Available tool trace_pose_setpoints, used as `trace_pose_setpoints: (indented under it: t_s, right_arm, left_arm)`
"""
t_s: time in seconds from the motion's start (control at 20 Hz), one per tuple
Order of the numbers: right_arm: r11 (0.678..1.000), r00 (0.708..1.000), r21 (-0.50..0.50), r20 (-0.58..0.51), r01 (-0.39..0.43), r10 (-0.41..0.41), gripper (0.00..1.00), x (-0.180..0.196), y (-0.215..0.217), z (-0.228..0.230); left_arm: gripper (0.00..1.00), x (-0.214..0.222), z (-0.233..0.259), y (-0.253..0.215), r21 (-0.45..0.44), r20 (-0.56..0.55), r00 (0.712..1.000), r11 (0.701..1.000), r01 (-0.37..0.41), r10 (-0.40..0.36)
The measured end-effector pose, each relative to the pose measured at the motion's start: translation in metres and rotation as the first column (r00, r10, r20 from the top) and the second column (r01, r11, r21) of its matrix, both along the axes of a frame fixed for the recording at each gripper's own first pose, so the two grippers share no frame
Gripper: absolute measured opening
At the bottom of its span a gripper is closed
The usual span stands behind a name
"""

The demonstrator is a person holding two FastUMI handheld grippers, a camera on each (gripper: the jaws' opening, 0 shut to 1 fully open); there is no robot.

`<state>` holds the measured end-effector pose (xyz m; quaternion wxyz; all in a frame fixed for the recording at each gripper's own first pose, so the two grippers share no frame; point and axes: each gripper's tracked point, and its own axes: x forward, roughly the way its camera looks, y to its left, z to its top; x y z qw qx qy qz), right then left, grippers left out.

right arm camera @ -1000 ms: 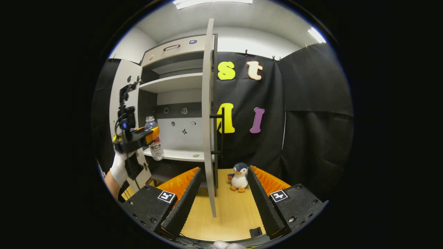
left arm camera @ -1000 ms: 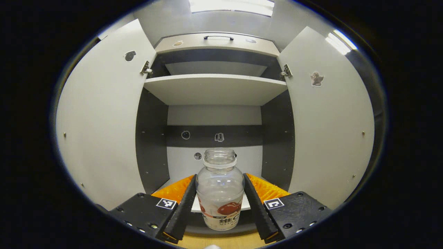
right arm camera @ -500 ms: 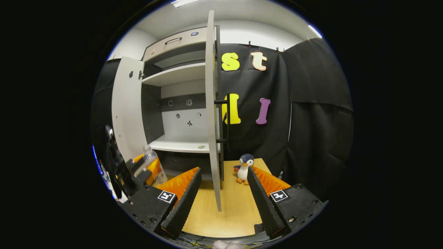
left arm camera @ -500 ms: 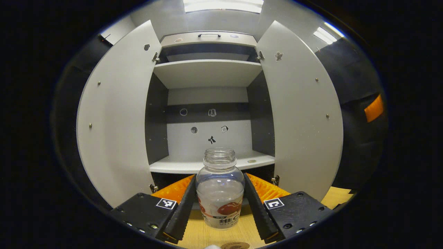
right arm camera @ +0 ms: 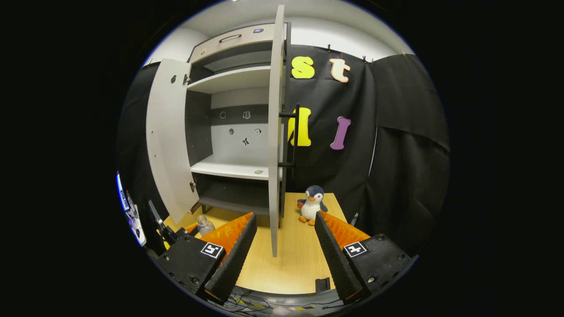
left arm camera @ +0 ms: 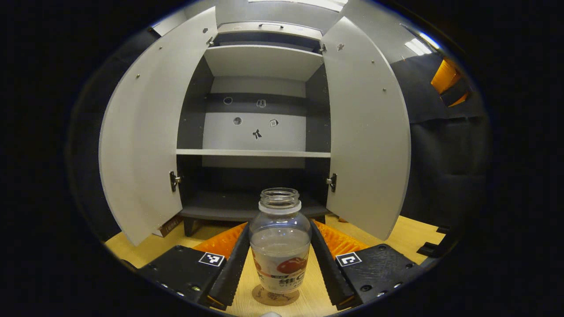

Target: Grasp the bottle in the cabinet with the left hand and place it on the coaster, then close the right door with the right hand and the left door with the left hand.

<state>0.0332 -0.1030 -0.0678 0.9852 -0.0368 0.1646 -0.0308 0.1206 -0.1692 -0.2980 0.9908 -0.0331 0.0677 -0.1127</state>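
A clear, capless bottle (left arm camera: 280, 240) with a red-and-white label stands between the fingers of my left gripper (left arm camera: 279, 259), which is shut on it. Its base rests on or just above a round brown coaster (left arm camera: 275, 296) on the wooden table. Beyond it the cabinet (left arm camera: 255, 119) stands with both doors open: the left door (left arm camera: 150, 132) and the right door (left arm camera: 365, 132). In the right gripper view my right gripper (right arm camera: 282, 246) is open, with the right door's edge (right arm camera: 275, 132) straight ahead. The bottle's top (right arm camera: 203, 223) peeks out at the lower left.
A plush penguin (right arm camera: 312, 204) sits on the wooden table (right arm camera: 295, 255) right of the cabinet, beside the right door's black handle (right arm camera: 295, 136). Small stickers dot the cabinet's back wall (left arm camera: 253, 127). Cables lie at the table's near edge.
My left gripper came down and back from the cabinet with the bottle, and the coaster has come in under the bottle's base. My right gripper has risen slightly, staying open.
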Motion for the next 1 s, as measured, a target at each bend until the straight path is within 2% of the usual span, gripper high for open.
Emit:
trace_pose_setpoints:
  t_s: [0.4,0.55,0.75,0.85,0.95,1.0]
  right_arm:
    - [1.000,0.998,-0.014,-0.066,-0.020,0.019,0.82,0.000,0.008,-0.016]
    - [0.999,0.999,-0.049,-0.050,-0.020,0.018,0.82,-0.001,0.009,-0.011]
    - [0.997,0.998,-0.059,-0.052,-0.040,0.037,0.82,-0.003,0.017,-0.011]
    - [0.997,0.998,-0.057,-0.049,-0.049,0.046,0.82,-0.004,0.021,-0.011]
    - [0.997,0.998,-0.052,-0.044,-0.055,0.052,0.82,-0.005,0.023,-0.009]
    - [0.997,0.998,-0.051,-0.041,-0.055,0.053,0.82,-0.005,0.023,-0.008]
  left_arm:
    - [0.77,-0.007,-0.053,-0.003,0.048,0.008,0.999,0.997,0.052,-0.052]
    - [0.77,-0.011,-0.056,-0.007,0.010,0.017,0.998,0.998,0.061,-0.061]
    - [0.77,-0.015,-0.056,-0.009,0.022,0.040,0.996,0.997,0.074,-0.075]
    - [0.78,-0.015,-0.056,-0.008,0.027,0.037,0.997,0.997,0.072,-0.073]
    - [0.86,-0.013,-0.053,-0.003,0.044,0.040,0.998,0.998,0.053,-0.055]
    - [0.94,-0.013,-0.050,-0.003,0.051,0.044,0.998,0.997,0.052,-0.054]
